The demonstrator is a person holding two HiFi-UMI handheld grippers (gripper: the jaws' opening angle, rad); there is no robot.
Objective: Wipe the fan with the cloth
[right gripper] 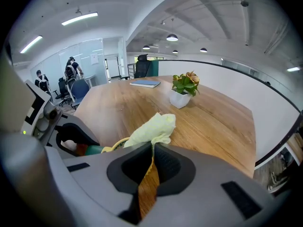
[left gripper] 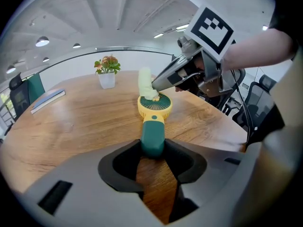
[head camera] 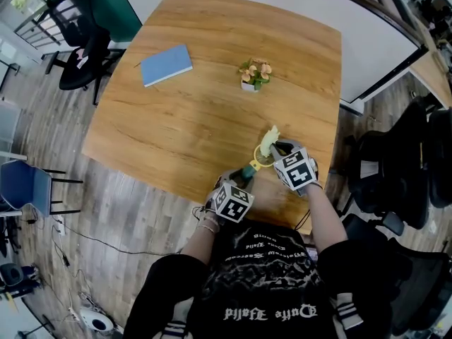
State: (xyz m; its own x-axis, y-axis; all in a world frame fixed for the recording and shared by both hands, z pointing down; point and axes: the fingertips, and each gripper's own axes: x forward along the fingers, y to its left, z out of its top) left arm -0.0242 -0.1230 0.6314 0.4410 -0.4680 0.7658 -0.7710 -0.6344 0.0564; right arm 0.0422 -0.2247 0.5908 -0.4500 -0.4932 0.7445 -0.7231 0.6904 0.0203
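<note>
A small hand fan lies near the table's front edge, its yellow round head (left gripper: 154, 104) away from me and its green handle (left gripper: 153, 136) clamped between the jaws of my left gripper (head camera: 240, 183). My right gripper (head camera: 277, 150) is shut on a pale yellow-green cloth (right gripper: 154, 129), which stands up out of its jaws. The cloth (left gripper: 146, 85) rests on the far left part of the fan's grille. In the head view the cloth (head camera: 268, 140) shows just above the fan head (head camera: 261, 157). From the right gripper view, only a sliver of the fan's yellow rim (right gripper: 115, 144) shows.
A small potted plant (head camera: 254, 74) stands mid-table beyond the fan, and a blue book (head camera: 166, 65) lies at the far left. The wooden table (head camera: 212, 111) has its front edge right by my hands. Office chairs (head camera: 395, 168) stand to the right and far left.
</note>
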